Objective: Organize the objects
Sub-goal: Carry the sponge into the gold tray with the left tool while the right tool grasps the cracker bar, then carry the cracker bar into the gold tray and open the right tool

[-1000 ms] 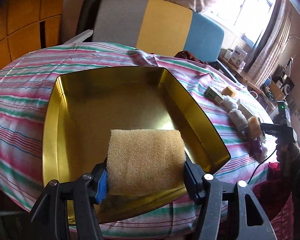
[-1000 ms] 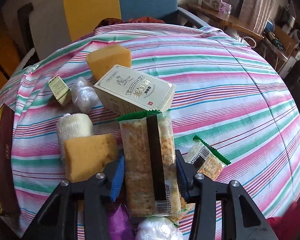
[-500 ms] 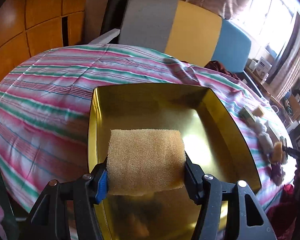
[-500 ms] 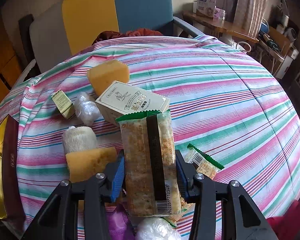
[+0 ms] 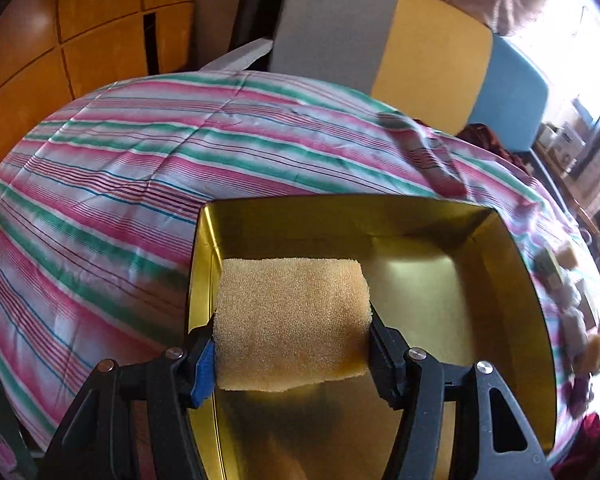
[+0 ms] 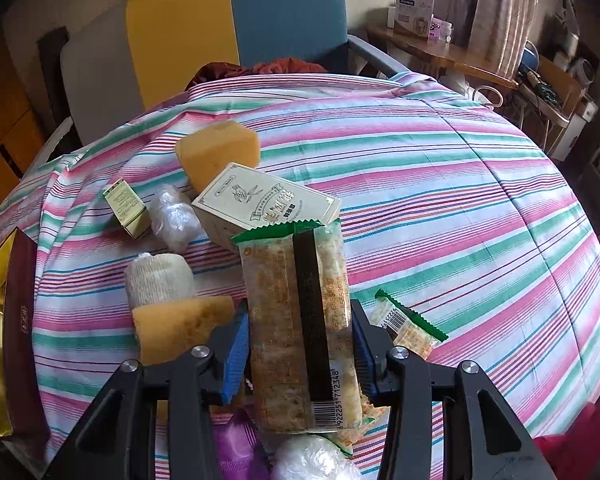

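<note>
My left gripper (image 5: 290,344) is shut on a tan sponge (image 5: 290,320) and holds it above the near left part of the gold tin box (image 5: 516,248). My right gripper (image 6: 300,344) is shut on a long cracker packet (image 6: 296,320) with a green end and a dark strip, held a little above the pile on the striped cloth. The gold box's maroon outer wall (image 6: 20,340) shows at the left edge of the right wrist view.
On the cloth lie a cream carton (image 6: 268,204), two yellow sponges (image 6: 216,152) (image 6: 172,326), a small green box (image 6: 126,208), a plastic-wrapped roll (image 6: 174,216), a gauze roll (image 6: 156,280), a small cracker packet (image 6: 408,324), a purple wrapper (image 6: 236,448). A colour-block chair (image 5: 380,36) stands behind.
My left gripper has moved with the sponge toward the box's left wall and lower over it. My right gripper has lifted slightly with the cracker packet.
</note>
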Demonstrator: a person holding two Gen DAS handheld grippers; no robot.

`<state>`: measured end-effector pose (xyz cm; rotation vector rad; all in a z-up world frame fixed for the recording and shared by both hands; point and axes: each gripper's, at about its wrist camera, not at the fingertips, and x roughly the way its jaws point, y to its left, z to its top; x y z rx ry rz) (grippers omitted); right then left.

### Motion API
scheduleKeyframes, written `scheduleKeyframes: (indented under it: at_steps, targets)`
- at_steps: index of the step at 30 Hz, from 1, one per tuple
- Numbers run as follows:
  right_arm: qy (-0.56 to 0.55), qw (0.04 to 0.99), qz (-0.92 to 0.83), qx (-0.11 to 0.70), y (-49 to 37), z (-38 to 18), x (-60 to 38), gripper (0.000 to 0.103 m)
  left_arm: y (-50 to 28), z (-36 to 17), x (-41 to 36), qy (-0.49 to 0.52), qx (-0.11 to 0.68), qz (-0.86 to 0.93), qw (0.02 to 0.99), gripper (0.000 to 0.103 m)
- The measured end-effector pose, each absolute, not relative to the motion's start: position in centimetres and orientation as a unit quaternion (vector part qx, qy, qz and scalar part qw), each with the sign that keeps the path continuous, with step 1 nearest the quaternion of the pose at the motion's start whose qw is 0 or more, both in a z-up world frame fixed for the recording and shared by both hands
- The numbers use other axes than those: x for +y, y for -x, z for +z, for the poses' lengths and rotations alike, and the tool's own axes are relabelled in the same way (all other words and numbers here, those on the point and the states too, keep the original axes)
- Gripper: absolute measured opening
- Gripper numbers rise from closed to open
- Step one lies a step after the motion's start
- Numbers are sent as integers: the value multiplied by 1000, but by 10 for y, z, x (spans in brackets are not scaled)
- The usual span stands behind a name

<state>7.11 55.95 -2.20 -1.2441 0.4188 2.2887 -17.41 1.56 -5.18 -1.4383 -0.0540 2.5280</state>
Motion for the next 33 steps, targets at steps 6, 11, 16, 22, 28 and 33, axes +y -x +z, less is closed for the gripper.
scheduleKeyframes:
  at_steps: [6,11,16,22,28,33]
  targets:
    - [453,248,842,154,-72,-21,559,46,200,-63,20,499,-11,861,100,62]
    - [449,246,845,154,-71,-19,558,46,215,-69,30,496,8,864,87,63]
    - [446,245,846,157,-72,-18,559,46,219,-70,39,497,19,865,73,76]
    - [442,247,847,164,-73,-18,561,46,201,-49,34,471,35,879,69,78]
    - [427,258,850,169,-78,-13,564,46,144,-21,23,426,46,900,76,78]
    - [408,262,855,184,-84,-6,569,46,93,-13,12,411,28,907,87,78]
